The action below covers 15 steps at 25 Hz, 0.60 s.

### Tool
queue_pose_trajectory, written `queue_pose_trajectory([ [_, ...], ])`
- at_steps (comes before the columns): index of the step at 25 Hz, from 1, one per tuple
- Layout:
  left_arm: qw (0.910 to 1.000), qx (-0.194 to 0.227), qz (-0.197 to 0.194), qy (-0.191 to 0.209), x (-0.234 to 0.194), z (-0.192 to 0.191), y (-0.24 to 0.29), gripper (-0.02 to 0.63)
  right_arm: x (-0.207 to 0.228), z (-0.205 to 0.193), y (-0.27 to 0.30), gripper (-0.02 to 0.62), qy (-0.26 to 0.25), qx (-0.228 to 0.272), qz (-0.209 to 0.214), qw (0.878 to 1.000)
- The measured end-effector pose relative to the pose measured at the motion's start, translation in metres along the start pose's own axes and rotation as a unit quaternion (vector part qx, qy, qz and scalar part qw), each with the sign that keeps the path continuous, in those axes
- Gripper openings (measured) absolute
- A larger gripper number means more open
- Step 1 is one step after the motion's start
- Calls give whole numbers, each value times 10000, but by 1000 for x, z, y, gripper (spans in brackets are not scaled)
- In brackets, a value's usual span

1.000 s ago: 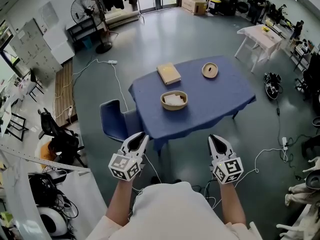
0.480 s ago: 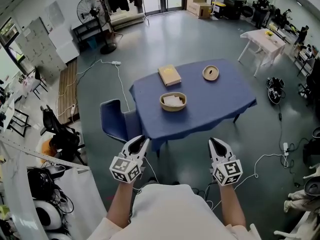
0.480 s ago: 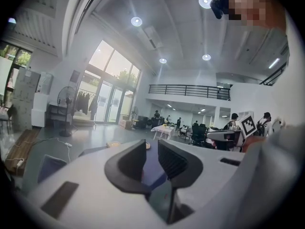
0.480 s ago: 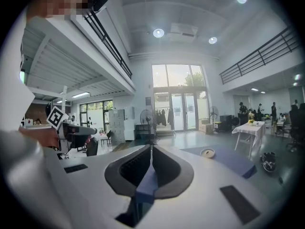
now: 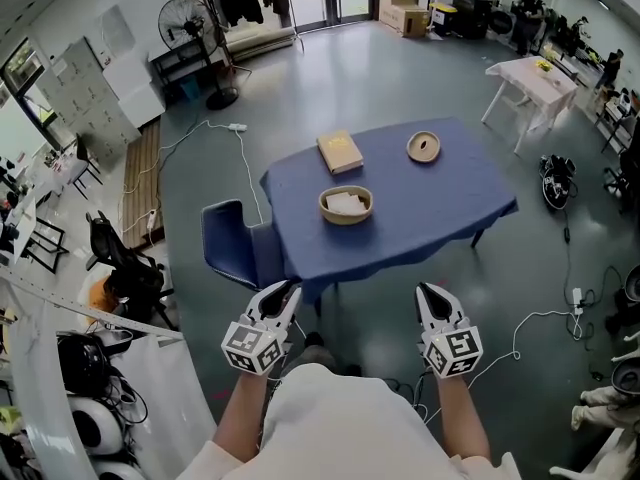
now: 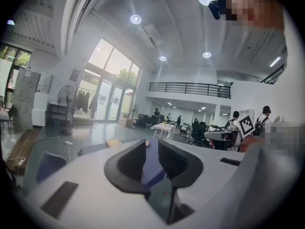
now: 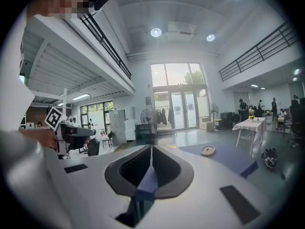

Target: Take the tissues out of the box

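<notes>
From the head view, the job hasn't properly started: I'm standing off the near side of the blue table, and both tongs hang in the air well short of its near edge. The tissue box, flat and tan, lies on the table's far left part and looks untouched. A woven bowl sits on the table nearer me with something white in it, which I can't say for sure is tissue. A round dish rests on the far right part, and a blue chair stands just beside the table's left corner. In the left gripper view, my left tongs have their jaws a moderate way apart. They have just been opening, and nothing is between them, only the table's blue top far off in the gap. In the right gripper view, my right tongs have their jaws closed tip to tip on nothing, with the table and its dish off to the right. I judge this to be the approach. The next move calls for stepping up to the table, reaching over the bowl to the box, and parting the right jaws before they can pinch any tissue.
</notes>
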<state>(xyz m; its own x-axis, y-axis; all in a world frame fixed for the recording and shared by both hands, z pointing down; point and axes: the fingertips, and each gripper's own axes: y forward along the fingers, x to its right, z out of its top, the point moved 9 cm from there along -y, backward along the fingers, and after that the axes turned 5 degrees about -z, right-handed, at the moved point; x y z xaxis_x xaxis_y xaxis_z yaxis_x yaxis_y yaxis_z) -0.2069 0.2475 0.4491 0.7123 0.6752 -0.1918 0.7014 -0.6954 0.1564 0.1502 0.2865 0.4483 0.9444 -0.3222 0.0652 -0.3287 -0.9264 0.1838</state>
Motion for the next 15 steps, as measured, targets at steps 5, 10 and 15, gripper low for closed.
queue_pose_trajectory([
  [5,10000,-59,-53,1,-7,-1,12,87,5,-7,10,37,76,-46,-46,9999],
  [10,9999,-62,-152,14,-28,3,31,87,11,-8,35,37,54,-119,-97,9999],
  [15,9997,-75,-218,-56,-58,11,58,87,17,2,73,37,-61,-239,-74,9997],
])
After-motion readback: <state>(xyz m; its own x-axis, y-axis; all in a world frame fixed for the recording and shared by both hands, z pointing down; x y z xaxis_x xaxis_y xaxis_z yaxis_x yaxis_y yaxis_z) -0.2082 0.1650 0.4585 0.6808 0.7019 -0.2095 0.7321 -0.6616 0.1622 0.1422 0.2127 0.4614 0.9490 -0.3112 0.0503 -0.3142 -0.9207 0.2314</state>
